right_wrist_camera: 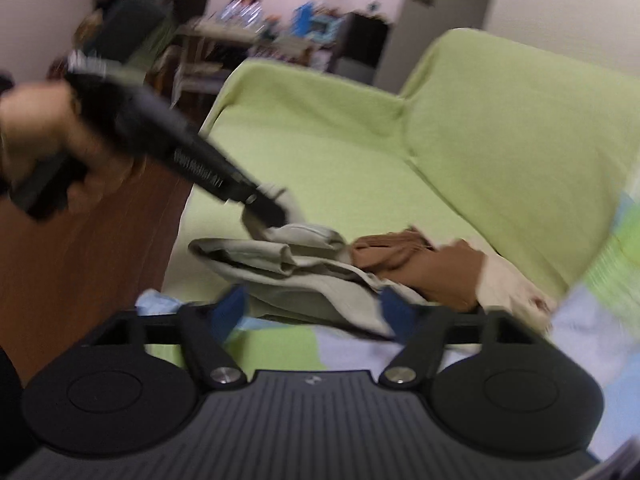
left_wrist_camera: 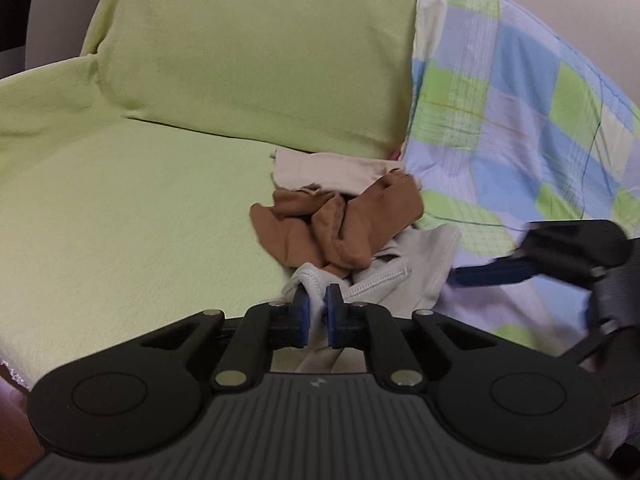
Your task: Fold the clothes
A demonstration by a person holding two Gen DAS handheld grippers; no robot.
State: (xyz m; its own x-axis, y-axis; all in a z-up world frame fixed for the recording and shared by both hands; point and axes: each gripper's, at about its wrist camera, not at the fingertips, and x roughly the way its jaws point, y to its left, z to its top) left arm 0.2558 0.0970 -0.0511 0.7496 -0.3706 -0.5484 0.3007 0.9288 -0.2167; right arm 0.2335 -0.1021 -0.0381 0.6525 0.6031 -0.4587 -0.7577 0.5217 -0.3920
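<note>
Left gripper point(left_wrist_camera: 316, 300): jaws nearly closed, pinching a bunched fold of the light grey garment point(left_wrist_camera: 400, 280); cloth runs between the blue pads point(left_wrist_camera: 303, 304) and hangs down behind them. In the right wrist view the same gripper point(right_wrist_camera: 266, 210) comes in from the left, held by a hand point(right_wrist_camera: 44, 132), tip buried in the grey cloth at its upper edge; motion blur there.

Grey garment point(right_wrist_camera: 304, 280) is crumpled, stitched hem visible near the left pads, lying at the front of the green-covered sofa point(left_wrist_camera: 140, 200) seat, partly on the checked blue/green blanket point(left_wrist_camera: 520, 120). A brown garment point(left_wrist_camera: 340, 224) lies bunched on top of it, touching; a cream piece point(left_wrist_camera: 320, 172) sits just behind the brown one, against the back cushion.

Right gripper point(right_wrist_camera: 314, 312): jaws wide apart, nothing between them, blue pads point(right_wrist_camera: 230, 308) hovering just over the near edge of the grey garment; contact can't be confirmed. In the left wrist view it point(left_wrist_camera: 500, 272) shows at the right edge over the blanket, blurred.
</note>
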